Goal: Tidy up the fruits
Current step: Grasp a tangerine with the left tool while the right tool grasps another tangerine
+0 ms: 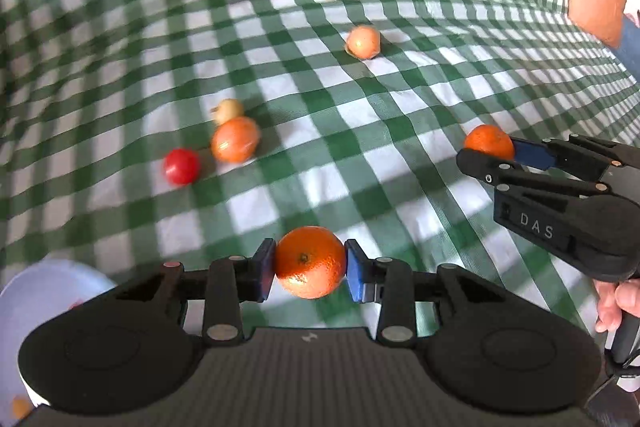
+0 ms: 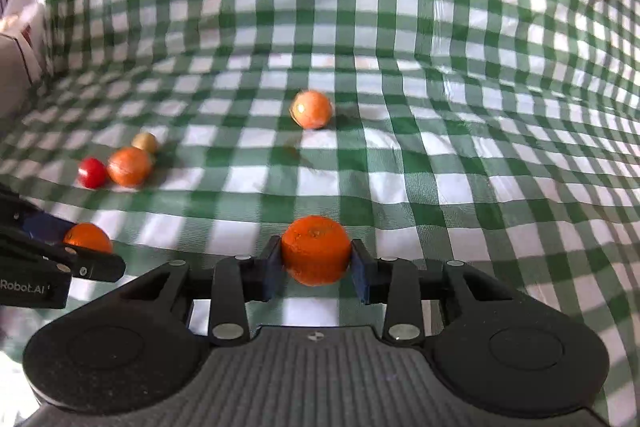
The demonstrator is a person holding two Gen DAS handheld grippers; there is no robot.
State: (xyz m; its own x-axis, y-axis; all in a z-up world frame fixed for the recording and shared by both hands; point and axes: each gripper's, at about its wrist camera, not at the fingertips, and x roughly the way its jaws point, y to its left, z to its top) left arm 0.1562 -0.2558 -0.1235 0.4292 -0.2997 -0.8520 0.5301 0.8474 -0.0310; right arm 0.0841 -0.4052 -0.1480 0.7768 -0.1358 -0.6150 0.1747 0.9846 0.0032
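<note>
Both grippers loaded. The left gripper (image 1: 310, 263) pinches a mandarin (image 1: 310, 261) between its blue pads (image 1: 357, 277), stem dimple facing the camera, fruit held clear above the green-and-white checked tablecloth (image 1: 360, 107). The right gripper (image 2: 316, 255) is clamped on a second mandarin (image 2: 316, 251), pads touching both sides of it. In the left wrist view the right gripper comes in from the right edge with its fruit at the tip; in the right wrist view the left gripper shows at the left edge, likewise holding its orange fruit.

Loose on the cloth: a red tomato (image 1: 181, 166) just beside an orange-coloured round fruit (image 1: 235, 139), with a smaller pale yellow fruit (image 1: 227, 110) touching or nearly touching behind it, too blurred to tell which. A pale orange fruit (image 1: 363, 42) lies well apart, farther back toward the middle of the cloth.

A white bowl (image 1: 24, 303) sits at lower left in the left wrist view, mostly hidden by the gripper body; contents hard to make out. A person's fingers (image 1: 616, 301) wrap the right gripper's handle
</note>
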